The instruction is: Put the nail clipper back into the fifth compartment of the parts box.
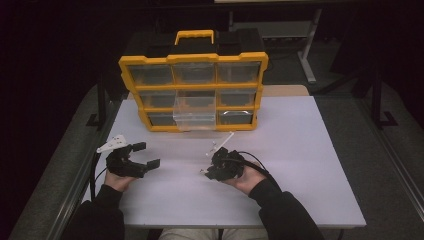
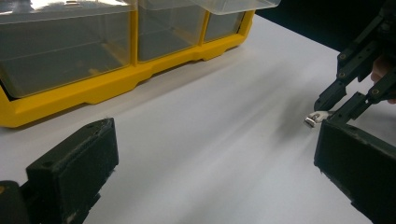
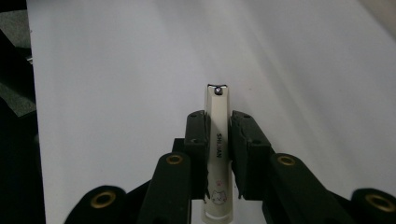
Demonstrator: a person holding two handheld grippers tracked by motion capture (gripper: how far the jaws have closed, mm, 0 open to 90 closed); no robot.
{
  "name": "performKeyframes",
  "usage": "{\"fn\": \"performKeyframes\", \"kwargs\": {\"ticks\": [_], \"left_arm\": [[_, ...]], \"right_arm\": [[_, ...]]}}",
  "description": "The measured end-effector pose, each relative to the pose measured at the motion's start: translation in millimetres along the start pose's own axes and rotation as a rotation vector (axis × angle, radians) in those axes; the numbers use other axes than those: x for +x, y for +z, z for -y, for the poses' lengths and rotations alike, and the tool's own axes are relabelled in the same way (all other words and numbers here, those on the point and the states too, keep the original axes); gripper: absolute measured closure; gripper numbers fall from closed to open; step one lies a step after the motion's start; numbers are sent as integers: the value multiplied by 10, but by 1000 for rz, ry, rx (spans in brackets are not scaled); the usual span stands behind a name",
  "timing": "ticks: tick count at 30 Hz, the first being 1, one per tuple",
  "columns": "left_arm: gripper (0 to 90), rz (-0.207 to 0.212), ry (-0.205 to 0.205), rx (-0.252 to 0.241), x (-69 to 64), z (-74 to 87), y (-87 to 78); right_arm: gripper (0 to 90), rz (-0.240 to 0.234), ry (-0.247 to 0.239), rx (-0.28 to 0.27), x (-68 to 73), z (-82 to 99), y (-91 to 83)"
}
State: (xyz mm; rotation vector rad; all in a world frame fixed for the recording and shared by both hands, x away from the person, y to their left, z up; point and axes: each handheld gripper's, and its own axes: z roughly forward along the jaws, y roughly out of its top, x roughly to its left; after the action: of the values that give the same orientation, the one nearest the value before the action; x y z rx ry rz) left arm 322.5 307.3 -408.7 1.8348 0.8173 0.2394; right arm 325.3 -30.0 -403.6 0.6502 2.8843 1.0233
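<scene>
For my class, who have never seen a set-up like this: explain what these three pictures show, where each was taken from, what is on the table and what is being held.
There is no robot here. A person sits at a white table holding a black hand-held gripper in each hand.

The high view looks down from above. The other two pictures come from small cameras riding on each gripper, looking along its two fingers.

At the table's far side stands a yellow plastic organiser case with clear drawers; one middle drawer is pulled out.

The left gripper is open and holds nothing. The right gripper is shut on a slim white nail clipper with a small cat drawing, whose metal tip pokes out beyond the fingers.
</scene>
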Motion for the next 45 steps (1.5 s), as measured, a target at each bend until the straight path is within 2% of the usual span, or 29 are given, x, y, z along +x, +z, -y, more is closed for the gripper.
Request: {"fn": "performKeyframes", "kwargs": {"ticks": [11,16,27,34,45], "left_arm": [[0,-1,1,0,3,-1,-1],[0,7,-11,-11,9,-1,-3],[0,8,-13,-11,6,0,1],[0,8,-13,-12,8,0,0],[0,6,-13,-12,8,1,2]], "right_arm": [[758,9,-18,4,-14,-132,-130],[758,17,-26,-27,-31,-197,-209],[758,24,-35,-51,-54,-358,-360],[758,4,-10,-68,-101,-473,-457],[758,11,-12,-81,-146,-640,-584]]}}
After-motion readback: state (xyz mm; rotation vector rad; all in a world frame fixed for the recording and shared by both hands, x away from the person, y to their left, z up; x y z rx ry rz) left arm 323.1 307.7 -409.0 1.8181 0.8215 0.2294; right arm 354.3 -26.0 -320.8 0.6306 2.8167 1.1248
